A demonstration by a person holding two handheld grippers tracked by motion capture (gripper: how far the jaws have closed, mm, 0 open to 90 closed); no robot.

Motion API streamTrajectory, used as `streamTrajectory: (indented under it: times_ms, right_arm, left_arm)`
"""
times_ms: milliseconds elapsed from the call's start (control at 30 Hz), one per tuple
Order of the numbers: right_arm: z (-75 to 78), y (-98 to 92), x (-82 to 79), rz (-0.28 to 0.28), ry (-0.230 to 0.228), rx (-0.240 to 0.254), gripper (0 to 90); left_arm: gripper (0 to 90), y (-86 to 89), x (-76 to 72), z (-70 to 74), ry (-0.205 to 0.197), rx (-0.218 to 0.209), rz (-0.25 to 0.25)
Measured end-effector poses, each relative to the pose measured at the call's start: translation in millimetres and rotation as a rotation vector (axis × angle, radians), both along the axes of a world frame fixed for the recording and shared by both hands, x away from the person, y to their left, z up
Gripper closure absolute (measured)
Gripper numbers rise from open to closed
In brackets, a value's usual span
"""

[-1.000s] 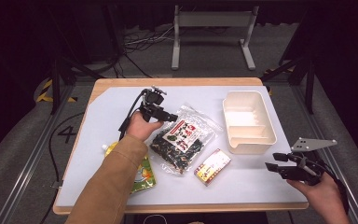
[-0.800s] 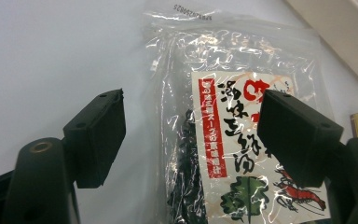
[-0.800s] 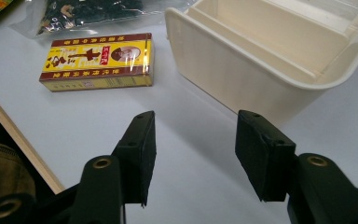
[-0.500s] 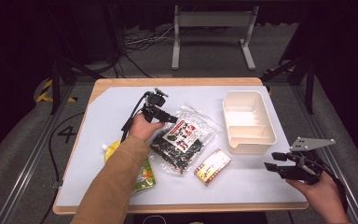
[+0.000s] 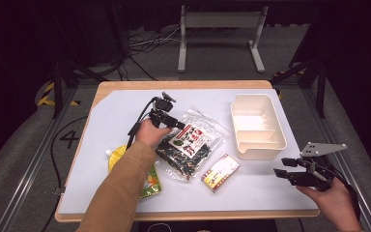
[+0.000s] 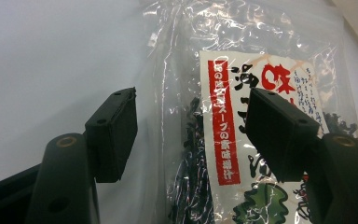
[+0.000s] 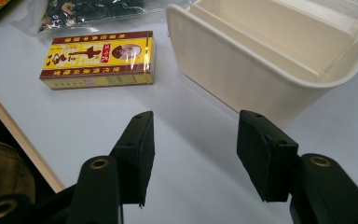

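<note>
We see the left gripper [image 5: 176, 124] down at the upper left end of a clear bag of dried seaweed [image 5: 189, 143], which lies near the middle of the white desk [image 5: 111, 121]. In the left gripper view its jaws straddle the bag's crinkled top edge and the red-and-white label [image 6: 223, 121]; they have just been closing, with the plastic between them, but a gap shows on both sides and we cannot see the pads pressing on it. The person's left hand [image 5: 149, 133] and tan sleeve [image 5: 121, 188] reach in from the bottom edge.

The right gripper [image 5: 284, 170] hovers over the desk's right front corner, its jaws partly open with nothing between them. In its own view it looks toward a cream divided container [image 7: 279, 51] and a yellow and dark red box [image 7: 98, 59].

From above, that box lies just beside the bag's lower right corner, and the container stands to the bag's right, apart from it. A yellow and green pouch [image 5: 147, 181] lies left of the bag, partly under the sleeve.
</note>
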State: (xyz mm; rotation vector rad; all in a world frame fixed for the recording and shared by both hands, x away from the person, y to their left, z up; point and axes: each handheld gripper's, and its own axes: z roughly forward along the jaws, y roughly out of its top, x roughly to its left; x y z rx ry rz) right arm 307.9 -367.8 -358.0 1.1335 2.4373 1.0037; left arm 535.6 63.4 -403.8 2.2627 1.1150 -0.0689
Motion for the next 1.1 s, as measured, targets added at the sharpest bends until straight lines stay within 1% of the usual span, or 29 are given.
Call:
streamTrajectory:
  times_ms: [167,200,233,333,367,400,433,633,700,733,767,800,900,1100]
  right_arm:
    - [-0.7,0.3,0.3,0.007,0.004,0.001,46.4]
    - [-0.7,0.3,0.3,0.007,0.004,0.001,46.4]
    - [-0.5,-0.1,-0.3,0.007,0.003,0.0,46.4]
    - [-0.2,-0.7,-0.9,0.006,0.002,0.0,46.4]
    - [-0.2,-0.8,-1.0,0.006,0.001,0.0,46.3]
    - [-0.1,-0.9,-1.1,0.006,0.001,0.0,46.4]
    - [-0.1,-0.9,-1.2,0.006,0.001,0.0,46.5]
    - [-0.2,-0.4,-1.4,0.012,0.001,-0.003,47.3]
    - [-0.4,1.0,-0.9,0.016,0.001,-0.006,47.3]
    - [-0.4,1.0,-0.9,0.016,0.001,-0.006,47.3]
    - [-0.6,1.9,-0.9,0.016,0.001,-0.011,47.3]
    - [-0.6,1.9,-0.9,0.016,0.001,-0.011,47.3]
    - [-0.6,2.0,-1.0,0.018,0.0,-0.011,47.3]
    - [-0.9,0.9,-1.5,0.014,0.001,-0.012,47.3]
  left_arm:
    - [39.5,-0.3,3.4,-6.2,0.044,-0.007,-0.006]
    - [40.3,-0.3,3.4,-6.2,0.044,-0.007,-0.006]
    - [41.4,-0.4,4.4,-7.9,0.059,-0.007,-0.008]
    - [45.0,-1.0,4.7,-9.3,0.065,-0.003,-0.004]
    - [46.2,-1.1,5.7,-11.2,0.067,0.007,-0.009]
    - [47.2,-1.1,5.7,-11.2,0.067,0.007,-0.009]
    - [47.5,-1.3,6.2,-12.4,0.075,0.019,-0.014]
    - [51.7,-1.8,6.6,-14.3,0.089,0.019,-0.018]
    - [57.4,-1.4,6.8,-14.6,0.097,0.022,-0.014]
    - [57.4,-1.3,7.1,-14.9,0.103,0.022,-0.014]
    - [60.6,-1.2,7.2,-15.6,0.105,0.018,-0.011]
    - [60.6,-1.2,7.1,-15.8,0.108,0.016,-0.01]
    - [67.8,-2.6,6.0,-15.4,0.115,0.015,-0.009]
    - [81.3,-4.9,3.2,-12.7,0.101,0.035,-0.02]
